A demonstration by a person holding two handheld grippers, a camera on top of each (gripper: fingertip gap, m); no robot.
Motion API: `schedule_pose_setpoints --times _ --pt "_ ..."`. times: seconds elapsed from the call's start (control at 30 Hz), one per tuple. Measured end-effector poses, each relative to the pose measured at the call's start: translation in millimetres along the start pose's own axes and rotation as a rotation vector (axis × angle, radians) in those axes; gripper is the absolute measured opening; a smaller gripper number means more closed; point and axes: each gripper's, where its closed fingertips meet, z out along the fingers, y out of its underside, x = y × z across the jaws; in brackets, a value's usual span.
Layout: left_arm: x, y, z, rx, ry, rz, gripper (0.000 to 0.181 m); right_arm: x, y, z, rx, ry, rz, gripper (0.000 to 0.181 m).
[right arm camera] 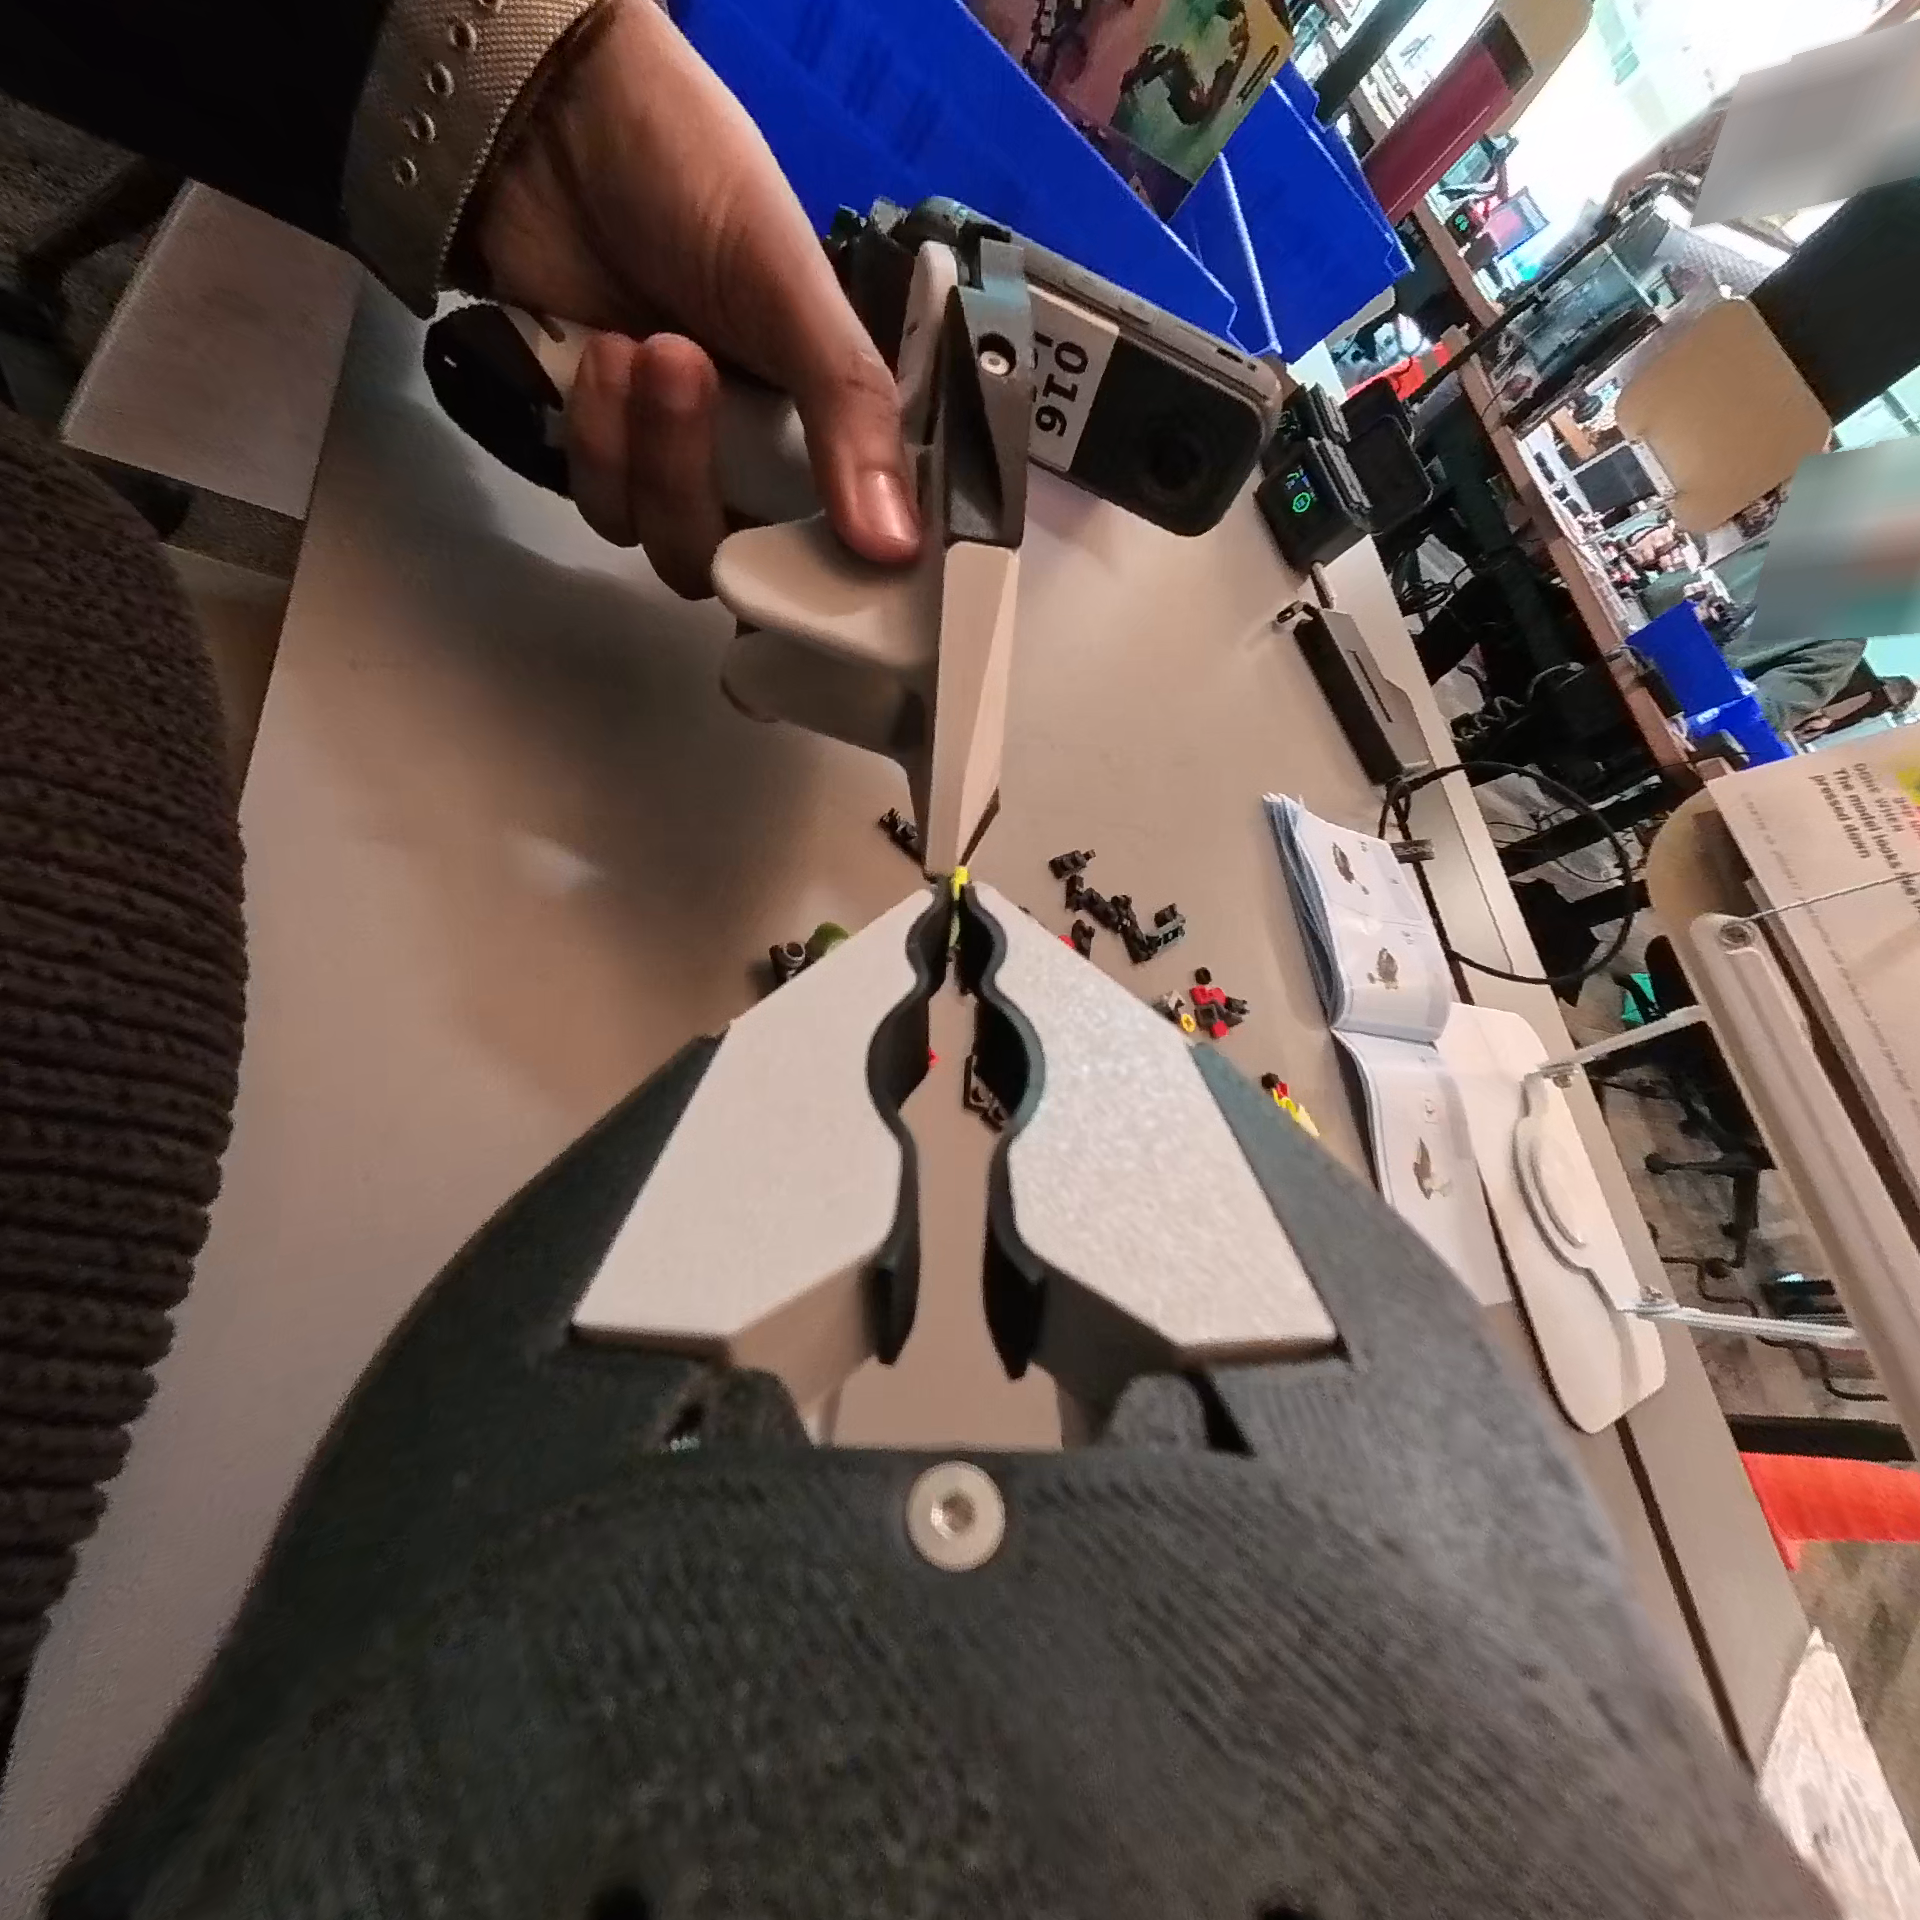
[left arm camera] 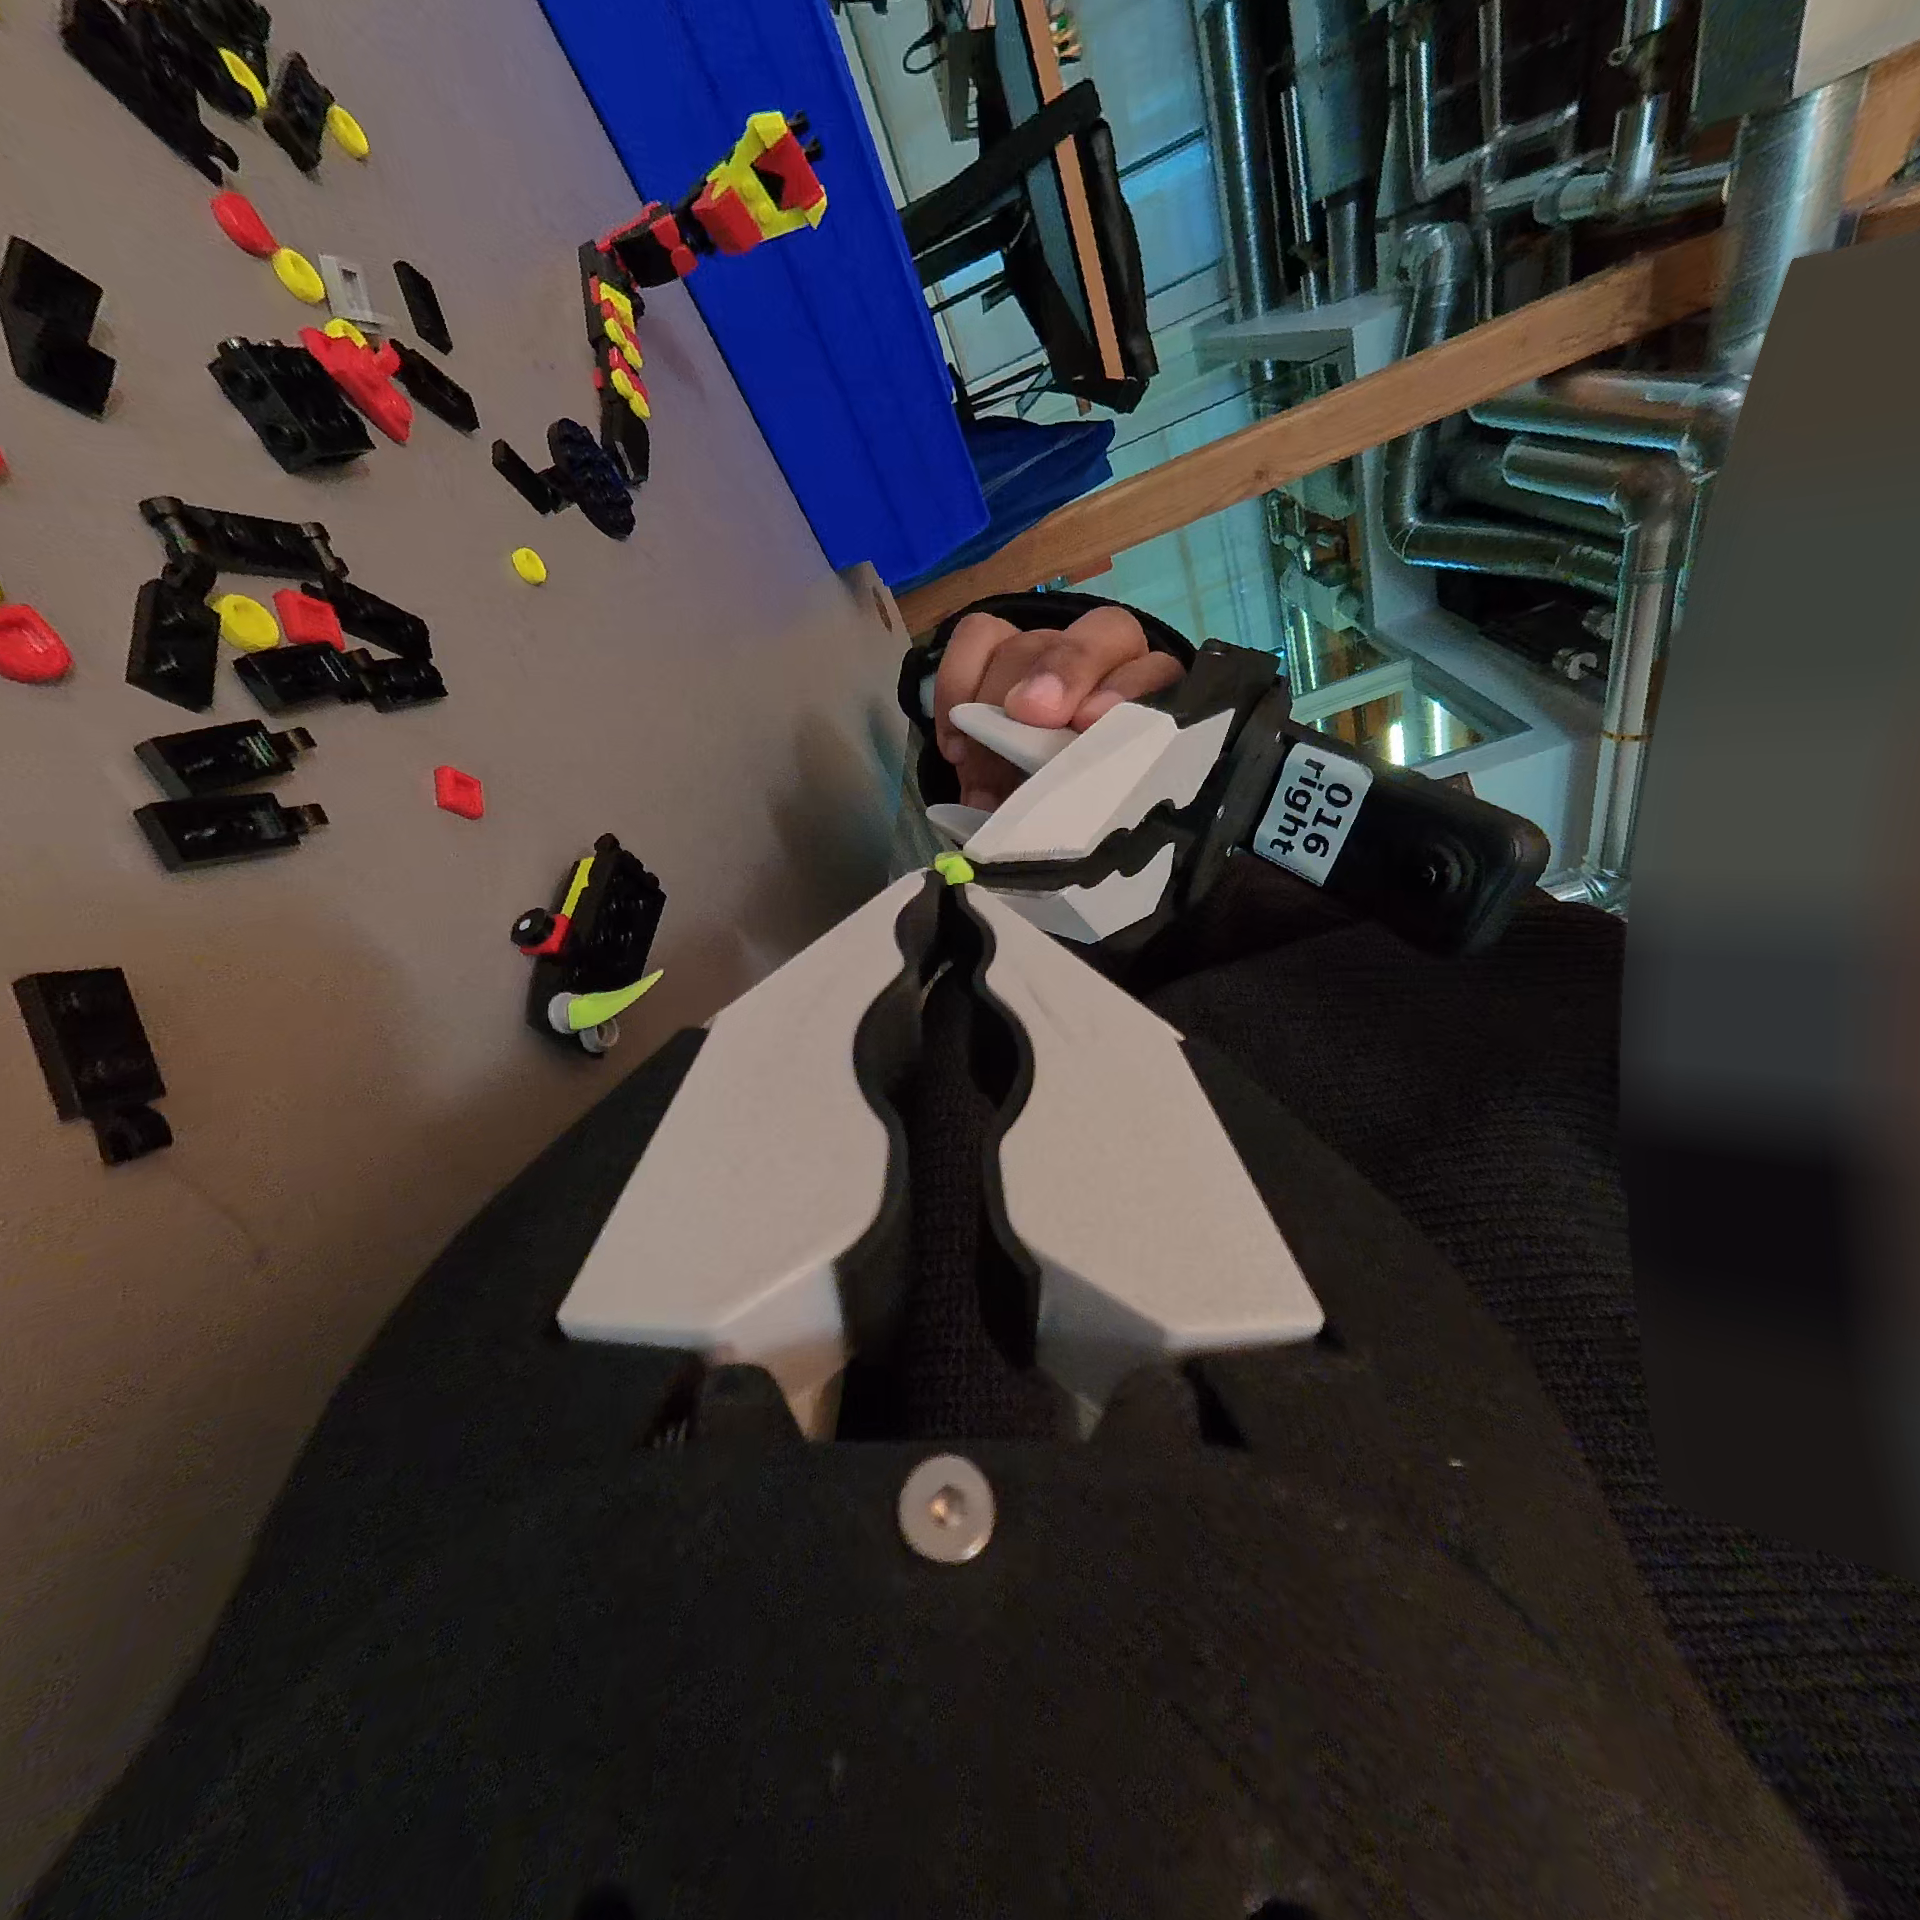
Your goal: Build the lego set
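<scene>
Left wrist view: left gripper [left arm camera: 940, 902] pinched nearly closed, tips meeting at 12 o'clock of its own body. The small lime-green piece [left arm camera: 951, 868] sits right at those tips. Right gripper [left arm camera: 971, 864] comes in from 3 o'clock, closed onto the same piece, held by a hand [left arm camera: 1039, 675]. Both tip pairs touch the piece, so neither is nearer; cannot tell which one actually carries the load. Loose black, red and yellow bricks [left arm camera: 260, 623] spread over the table [left arm camera: 675, 727] at 9–11 o'clock; partly built red-yellow-black model [left arm camera: 717, 229] at 11 o'clock, well apart from the piece.

Right wrist view: right gripper [right arm camera: 954, 916] narrow, clamped on the lime-green piece [right arm camera: 958, 883] at its tips, 12 o'clock. Piece's long axis looks to run along the finger line, but it's too small to be sure. Left gripper [right arm camera: 951, 857] drops in from 12 o'clock, tips on the piece, held by a hand [right arm camera: 665, 343]. Instruction booklet [right arm camera: 1361, 935] at 3 o'clock. Likely a handover or regrip in the air; the grippers meet roughly at right angles.
</scene>
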Motion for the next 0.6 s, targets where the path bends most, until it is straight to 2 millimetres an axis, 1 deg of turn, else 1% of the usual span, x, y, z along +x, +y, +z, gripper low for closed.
schedule_pose_setpoints --times 0.23,0.33,0.37,0.43,0.53,0.6 --pt "2 -1 -1 0.000 0.008 0.024 0.000 2 -2 0 0.008 0.019 -0.010 0.000" --pt "3 -2 -2 0.007 0.013 0.034 0.000 3 -1 1 0.016 0.017 0.028 0.000" --pt "3 -3 -2 0.010 0.012 0.039 0.000 4 -1 1 0.026 0.008 0.068 0.001" --pt "4 -4 -3 0.016 0.011 0.052 0.000 4 -1 2 0.045 -0.036 0.187 0.008" --pt "4 -5 -4 0.016 0.004 0.071 0.000 11 -1 -1 0.098 -0.092 0.374 0.005" --pt "2 -5 -4 0.015 -0.007 0.073 0.000 16 2 -3 0.114 -0.105 0.455 0.005"
